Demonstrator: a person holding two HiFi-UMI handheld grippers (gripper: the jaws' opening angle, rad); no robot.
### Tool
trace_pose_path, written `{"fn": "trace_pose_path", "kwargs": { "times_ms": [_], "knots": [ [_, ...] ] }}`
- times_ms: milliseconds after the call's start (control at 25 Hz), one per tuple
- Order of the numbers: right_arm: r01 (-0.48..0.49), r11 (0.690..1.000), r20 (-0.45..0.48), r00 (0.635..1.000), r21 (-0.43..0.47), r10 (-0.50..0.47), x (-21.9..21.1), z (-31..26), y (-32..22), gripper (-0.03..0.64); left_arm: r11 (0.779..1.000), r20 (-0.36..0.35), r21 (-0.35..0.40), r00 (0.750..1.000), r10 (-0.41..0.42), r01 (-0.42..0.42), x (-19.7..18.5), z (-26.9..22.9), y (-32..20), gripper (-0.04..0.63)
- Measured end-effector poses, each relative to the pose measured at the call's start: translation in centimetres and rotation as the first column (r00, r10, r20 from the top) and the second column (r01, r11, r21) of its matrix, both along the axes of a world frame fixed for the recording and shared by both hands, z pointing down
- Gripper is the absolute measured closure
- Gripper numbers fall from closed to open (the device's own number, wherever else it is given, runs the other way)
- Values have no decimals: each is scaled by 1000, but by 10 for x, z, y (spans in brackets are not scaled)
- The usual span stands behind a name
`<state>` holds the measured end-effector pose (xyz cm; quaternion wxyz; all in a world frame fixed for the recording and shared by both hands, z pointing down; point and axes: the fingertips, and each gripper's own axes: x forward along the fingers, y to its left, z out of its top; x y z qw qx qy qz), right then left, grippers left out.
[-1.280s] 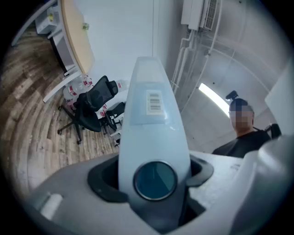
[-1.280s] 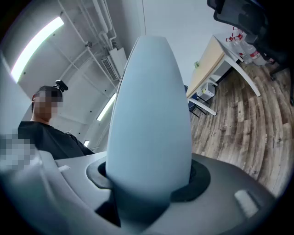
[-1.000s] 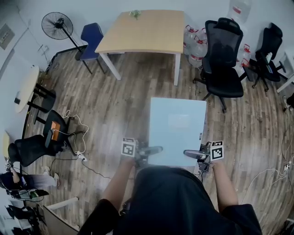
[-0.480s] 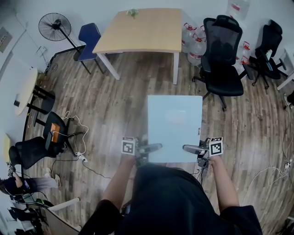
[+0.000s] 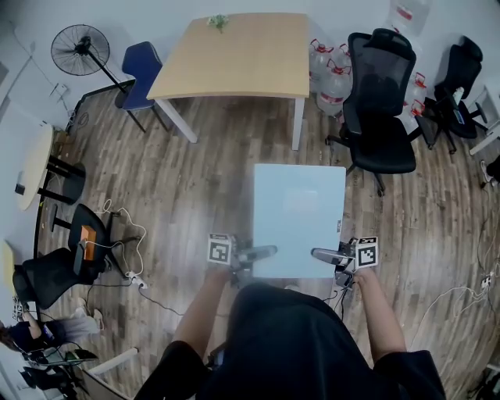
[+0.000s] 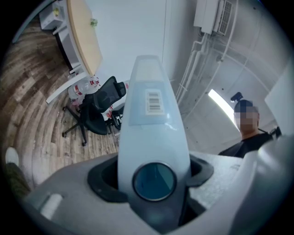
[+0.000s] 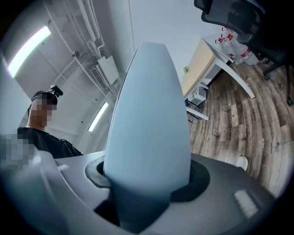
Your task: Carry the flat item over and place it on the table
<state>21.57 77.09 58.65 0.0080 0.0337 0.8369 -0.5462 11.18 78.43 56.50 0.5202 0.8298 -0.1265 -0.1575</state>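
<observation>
A flat pale-blue panel [image 5: 298,219] is held level in front of the person, above the wood floor. My left gripper [image 5: 262,252] is clamped on its near left edge and my right gripper [image 5: 324,255] on its near right edge. In the left gripper view the panel [image 6: 151,92] runs edge-on between the jaws and carries a barcode label; my left gripper [image 6: 151,172] presses on both faces. In the right gripper view the panel [image 7: 147,114] sits in my right gripper [image 7: 149,179], whose jaws are closing slightly on it. The light wooden table [image 5: 234,55] stands ahead.
A black office chair [image 5: 379,101] stands right of the table, with water bottles [image 5: 332,74] behind it. A blue chair [image 5: 141,66] and a standing fan [image 5: 78,48] are to the table's left. Cables [image 5: 125,234] trail over the floor at left. A small green thing [image 5: 219,22] lies on the table's far edge.
The panel and both grippers have moved forward toward the wooden table, which now looks nearer and larger. Both grips on the panel look unchanged.
</observation>
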Motion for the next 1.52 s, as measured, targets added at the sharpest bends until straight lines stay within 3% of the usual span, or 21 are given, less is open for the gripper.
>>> {"fn": "trace_pose_path", "kwargs": {
  "times_ms": [120,480,880,1200,1520],
  "knots": [
    [-7,1000,-17,1000,4,7,-20,2,-41,319,999,45,-2,998,45,-45,-18,6,-39,281],
    [-42,999,-48,998,-25,40,-100,-19,-177,319,999,-45,-33,999,12,-13,-103,-9,-182,281],
    [-122,992,-58,991,-44,120,-175,-13,-269,321,996,-27,-26,996,81,-82,-180,5,-283,281],
    [-139,988,-62,989,-60,136,-194,-15,-324,321,994,-34,-45,995,97,-99,-197,3,-339,281],
    [-116,990,-30,993,-77,114,-197,3,-404,321,995,-5,-83,998,59,-59,-198,10,-417,279]
  ]
}}
